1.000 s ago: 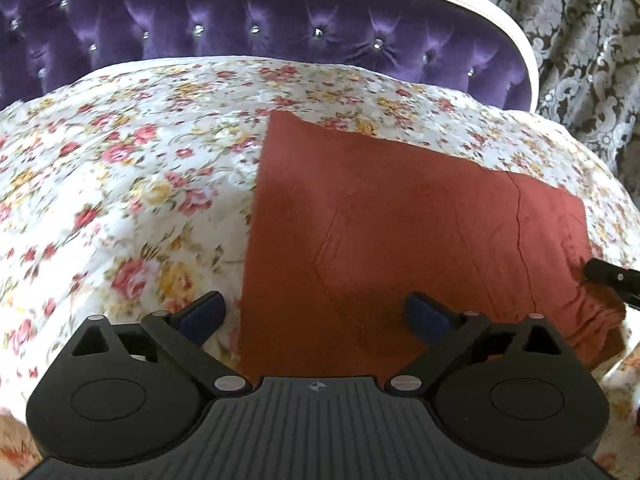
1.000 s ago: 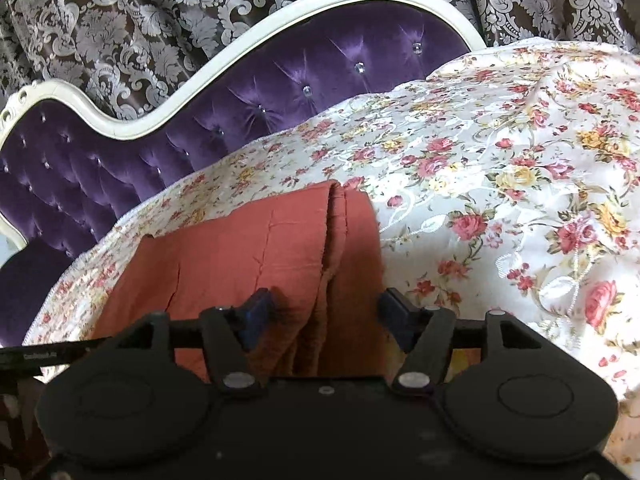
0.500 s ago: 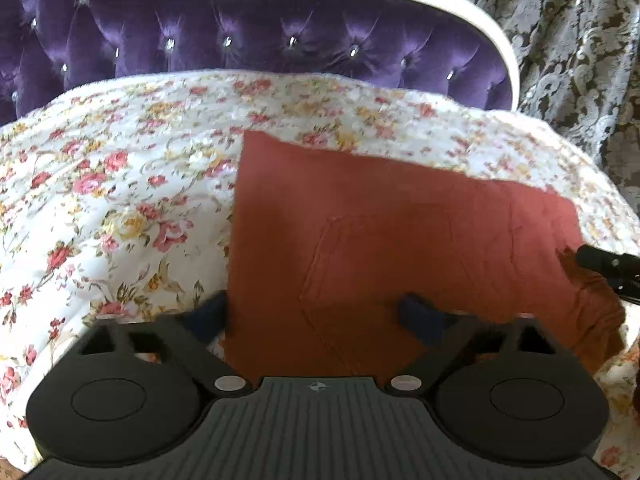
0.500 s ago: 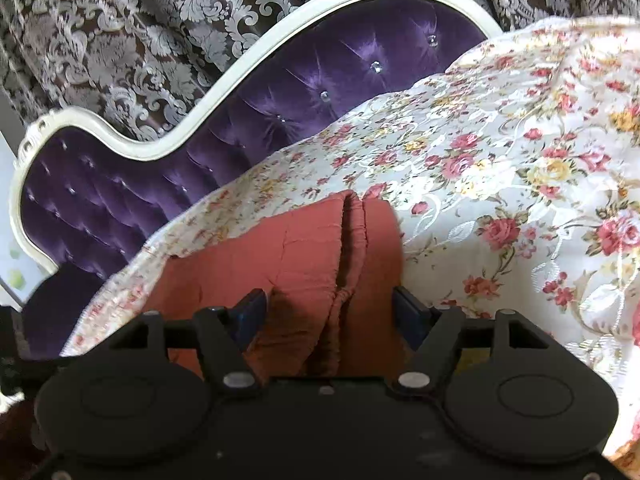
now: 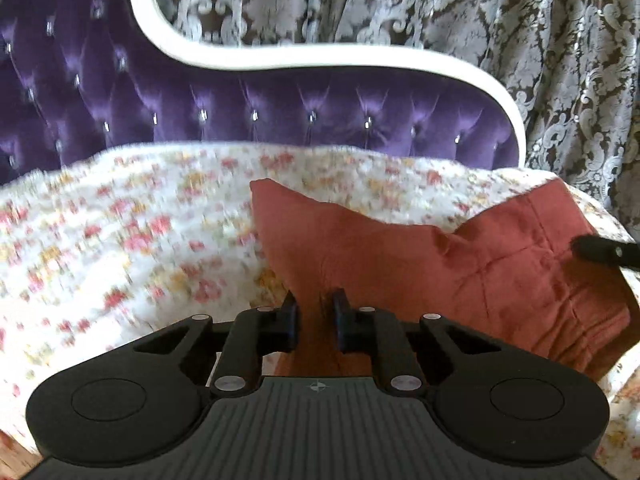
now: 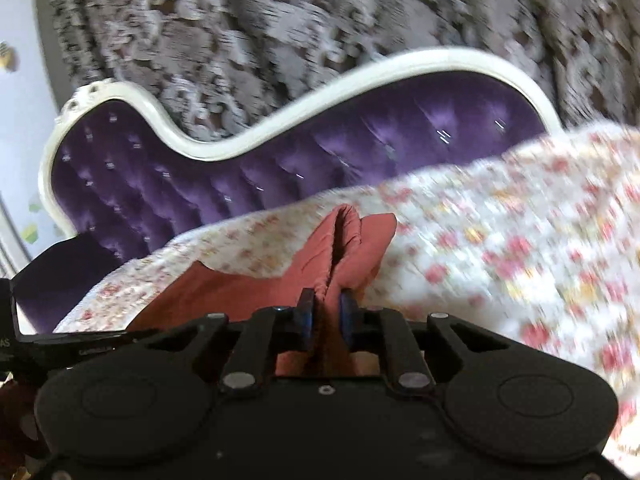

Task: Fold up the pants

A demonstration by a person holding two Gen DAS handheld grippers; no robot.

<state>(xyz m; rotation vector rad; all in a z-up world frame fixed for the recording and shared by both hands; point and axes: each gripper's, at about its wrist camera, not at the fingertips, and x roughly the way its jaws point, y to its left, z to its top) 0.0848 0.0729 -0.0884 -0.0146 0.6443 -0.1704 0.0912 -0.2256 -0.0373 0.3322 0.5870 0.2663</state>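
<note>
The rust-red pants [image 5: 400,264] lie folded on a floral bedspread [image 5: 120,240], with their near edge raised. My left gripper [image 5: 314,314] is closing its jaws, and its pads pinch the cloth at the left near corner. In the right wrist view my right gripper [image 6: 326,310] is closing too, with the gathered waistband end of the pants [image 6: 348,240] pressed between its blue pads. One black finger of the right gripper [image 5: 600,250] shows at the right edge of the left wrist view. The cloth sags between the two grips.
A purple tufted headboard [image 5: 280,120] with a white frame stands behind the bed. A patterned grey curtain [image 5: 520,40] hangs behind it. Floral bedspread [image 6: 520,240] stretches to the right of the pants. Both views are blurred by motion.
Both grippers have gone from wide open to pinched on the pants' near edge. Both have risen, and the edge has come up off the bedspread.
</note>
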